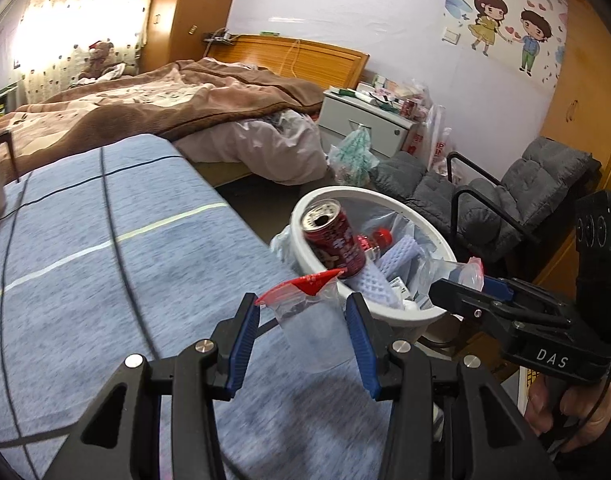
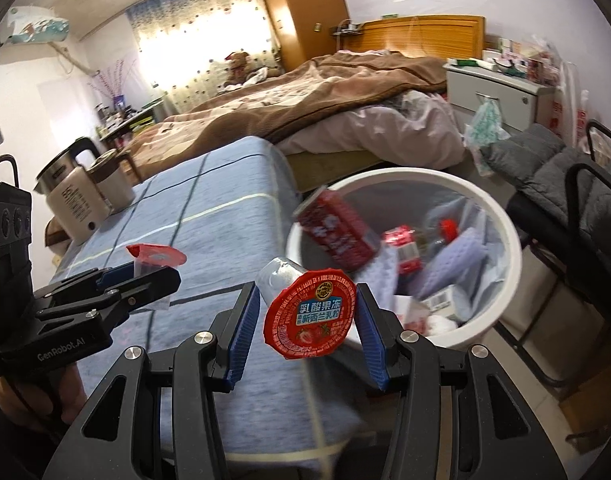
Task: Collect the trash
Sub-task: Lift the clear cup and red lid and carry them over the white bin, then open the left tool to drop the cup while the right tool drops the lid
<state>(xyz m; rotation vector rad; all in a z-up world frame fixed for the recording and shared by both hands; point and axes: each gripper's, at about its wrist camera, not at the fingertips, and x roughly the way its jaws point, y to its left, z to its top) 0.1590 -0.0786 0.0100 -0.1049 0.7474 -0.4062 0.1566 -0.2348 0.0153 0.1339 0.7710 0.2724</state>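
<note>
Blue-grey checked cloth covers the worktop [image 1: 105, 280], the largest item near the grippers; dark and pale lines cross it, and two black cables trail over it in the left wrist view.

Bed [image 2: 305, 100], beyond the worktop: brown blanket, pale sheet, wooden headboard.

Grey padded chair [image 1: 545, 184] with a black frame, on the floor past the bin.

White round bin [image 2: 501, 216], lined with a clear bag, just beside the worktop's right edge. Contents: a red drink can [image 1: 335, 238] leaning on the rim nearest the worktop, white foam netting [image 1: 379, 276], a red-capped bottle [image 1: 379, 238] and small cartons.

Kettle [image 2: 73, 196], steel and cream with a black handle, at the far left of the worktop in the right wrist view.

Left gripper [image 1: 303, 322]: jaws part open, blue pads closed on a clear plastic jelly cup [image 1: 305, 320] whose red foil lid [image 1: 305, 284] is peeled and folded up. The cup is over the worktop's edge, short of the bin.

Right gripper [image 2: 309, 316]: jaws part open, pads pressed on either side of a second jelly cup [image 2: 277, 276], its round red lid [image 2: 310, 314] with a strawberry picture facing the camera. It is held above the worktop's edge, just beside the bin's near rim.

A person's hand [image 1: 565, 412] grips the right handle, seen low in the left wrist view.
</note>
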